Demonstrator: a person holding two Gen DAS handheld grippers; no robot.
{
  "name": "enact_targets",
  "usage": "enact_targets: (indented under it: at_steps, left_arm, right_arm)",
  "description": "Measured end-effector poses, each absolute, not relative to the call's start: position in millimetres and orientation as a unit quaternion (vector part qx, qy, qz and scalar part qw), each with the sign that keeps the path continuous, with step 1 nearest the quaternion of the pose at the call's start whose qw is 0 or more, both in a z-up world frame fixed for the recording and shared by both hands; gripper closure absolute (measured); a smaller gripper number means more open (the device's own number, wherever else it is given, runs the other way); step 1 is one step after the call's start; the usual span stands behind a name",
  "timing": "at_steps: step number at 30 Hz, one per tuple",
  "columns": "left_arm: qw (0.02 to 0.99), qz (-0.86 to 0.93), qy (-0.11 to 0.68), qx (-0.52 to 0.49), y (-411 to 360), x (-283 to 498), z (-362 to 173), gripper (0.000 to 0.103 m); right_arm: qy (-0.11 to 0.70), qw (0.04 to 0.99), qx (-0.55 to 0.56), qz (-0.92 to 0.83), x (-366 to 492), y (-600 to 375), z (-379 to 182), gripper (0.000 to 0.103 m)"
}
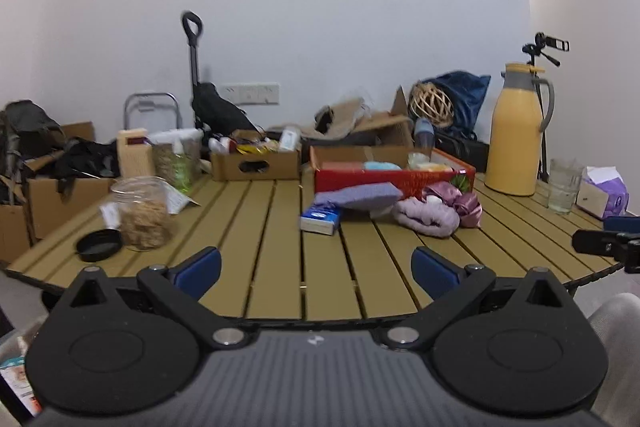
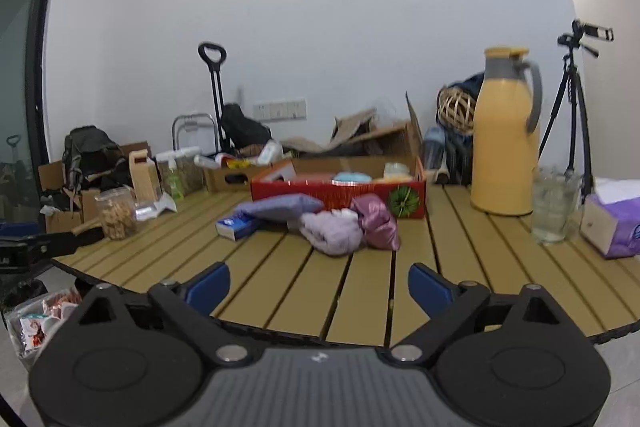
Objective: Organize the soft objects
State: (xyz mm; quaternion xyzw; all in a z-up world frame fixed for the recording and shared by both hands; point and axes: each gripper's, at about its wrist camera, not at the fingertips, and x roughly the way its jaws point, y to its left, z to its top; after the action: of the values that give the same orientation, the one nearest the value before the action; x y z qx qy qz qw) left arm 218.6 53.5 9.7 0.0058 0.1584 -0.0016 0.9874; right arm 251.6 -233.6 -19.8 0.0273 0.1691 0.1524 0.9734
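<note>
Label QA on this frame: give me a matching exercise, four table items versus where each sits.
Items:
1. tall yellow thermos jug
2. small blue-and-white tissue pack
3. fluffy lilac towel
4. clear plastic jar of brown snacks

Places:
A. left part of table, beside a black lid
B. right of red cardboard box
C. under end of flat purple pouch
D. touching shiny pink cloth

Pairs: 1-B, 2-C, 3-D, 4-A

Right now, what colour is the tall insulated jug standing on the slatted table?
Yellow-orange tall insulated jug with a grey handle and collar; clearest in the right wrist view.
</note>
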Motion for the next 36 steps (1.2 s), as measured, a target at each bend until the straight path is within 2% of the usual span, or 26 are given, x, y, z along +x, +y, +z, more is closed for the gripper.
enact_targets:
  at_steps: [7,10,12,14,16,19,21,22,23,25,26,27,29,32,36]
  left_arm:
    - [0.981,-0.03,0.19,0.004,50.1,322.4,1.5,0.0]
    - [0.979,-0.059,0.193,-0.032,63.6,375.8,7.4,0.0]
    - [0.97,-0.071,0.224,-0.065,76.9,422.9,7.3,0.0]
    - [0.959,-0.074,0.258,-0.095,87.8,470.6,3.2,0.002]
    - [0.95,-0.072,0.28,-0.118,94.8,506.4,-3.3,0.007]
    - [0.941,-0.081,0.304,-0.128,94.7,549.1,-16.0,0.027]
    - [0.933,-0.079,0.329,-0.123,89.8,567.5,-27.9,0.062]
    - [0.932,-0.082,0.334,-0.118,87.1,571.0,-33.2,0.065]
    - [0.933,-0.078,0.33,-0.116,85.0,570.3,-37.9,0.068]
    - [0.944,-0.075,0.311,-0.086,78.9,564.2,-39.9,0.08]
    - [0.947,-0.073,0.304,-0.079,77.5,561.7,-40.4,0.081]
    - [0.947,-0.074,0.3,-0.083,77.7,560.6,-40.9,0.084]
    - [0.948,-0.081,0.295,-0.087,80.6,557.6,-43.1,0.087]
    - [0.955,-0.08,0.271,-0.089,82.8,550.2,-40.5,0.09]
    - [0.966,-0.073,0.237,-0.074,77.6,537.9,-29.9,0.092]
  right_arm:
    - [0.197,0.966,0.048,0.162,326.7,-224.6,-27.7,0.015]
    - [0.214,0.956,0.075,0.185,369.5,-219.0,-25.2,0.017]
    - [0.222,0.951,0.075,0.2,401.9,-206.4,-24.4,0.018]
    - [0.228,0.949,0.061,0.207,435.1,-189.6,-24.8,0.025]
    - [0.232,0.945,0.062,0.22,470.2,-174.0,-24.6,0.027]
    - [0.259,0.934,0.088,0.23,526.9,-153.9,-28.8,0.031]
    - [0.283,0.927,0.106,0.22,559.1,-142.9,-37.9,0.034]
    - [0.294,0.923,0.121,0.215,573.7,-138.8,-43.9,0.039]
    - [0.303,0.918,0.14,0.214,585.0,-137.0,-50.9,0.05]
    - [0.312,0.908,0.171,0.222,595.7,-136.7,-65.0,0.064]
    - [0.316,0.905,0.176,0.223,598.0,-136.4,-70.4,0.07]
    - [0.317,0.902,0.183,0.229,599.1,-136.7,-74.3,0.072]
    - [0.314,0.904,0.166,0.237,595.9,-132.6,-74.5,0.086]
    - [0.29,0.921,0.101,0.24,582.4,-117.8,-70.5,0.094]
    - [0.261,0.932,0.061,0.244,565.9,-110.0,-61.9,0.096]
